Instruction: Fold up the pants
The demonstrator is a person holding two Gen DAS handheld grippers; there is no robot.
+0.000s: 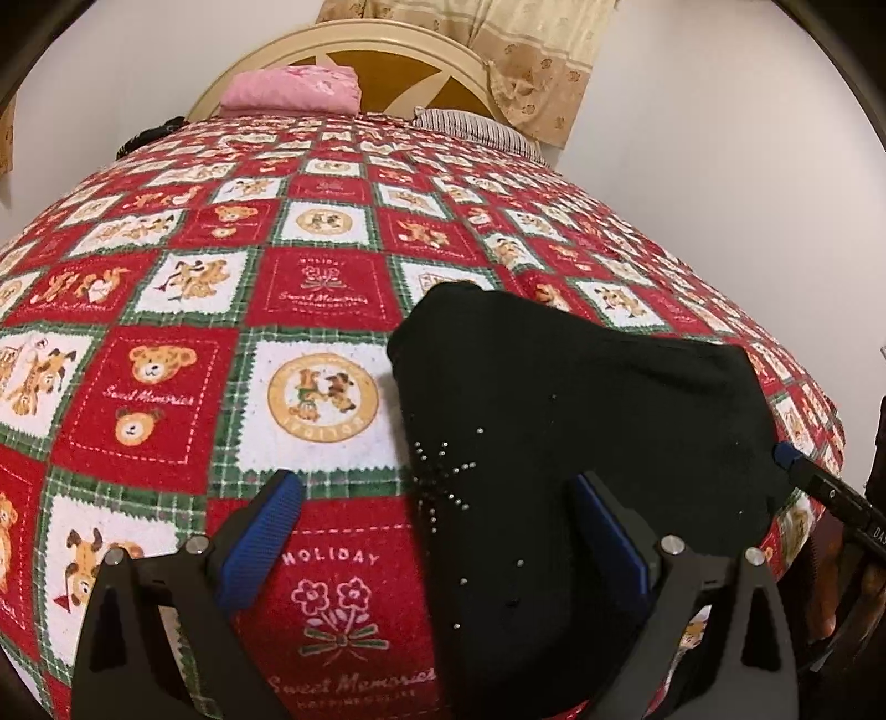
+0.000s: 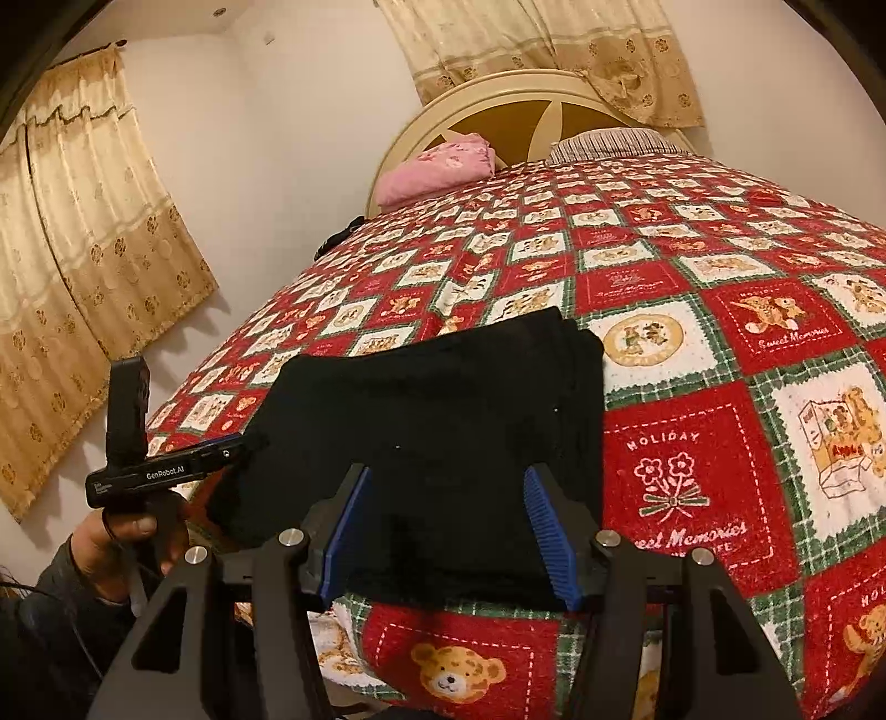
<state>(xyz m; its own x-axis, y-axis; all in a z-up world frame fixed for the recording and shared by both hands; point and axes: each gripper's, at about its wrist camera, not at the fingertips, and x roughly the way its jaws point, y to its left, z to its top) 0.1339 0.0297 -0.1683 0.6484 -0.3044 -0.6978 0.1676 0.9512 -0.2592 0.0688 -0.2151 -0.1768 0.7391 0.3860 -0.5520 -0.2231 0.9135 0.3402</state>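
Note:
The black pants (image 1: 554,432) lie folded into a compact block on the red patterned bedspread (image 1: 221,277), with small silver studs on the cloth. They also show in the right wrist view (image 2: 443,421). My left gripper (image 1: 437,531) is open, its fingers straddling the left edge of the pants, holding nothing. My right gripper (image 2: 454,537) is open, just above the near edge of the pants, holding nothing. The other gripper shows at the left in the right wrist view (image 2: 166,471) and at the right edge in the left wrist view (image 1: 819,482).
A pink folded cloth (image 1: 293,88) and a striped pillow (image 1: 470,124) lie by the cream headboard (image 1: 387,50). Beige curtains (image 2: 83,249) hang on the left wall. The bed's edge runs close to the pants on the side toward the curtains.

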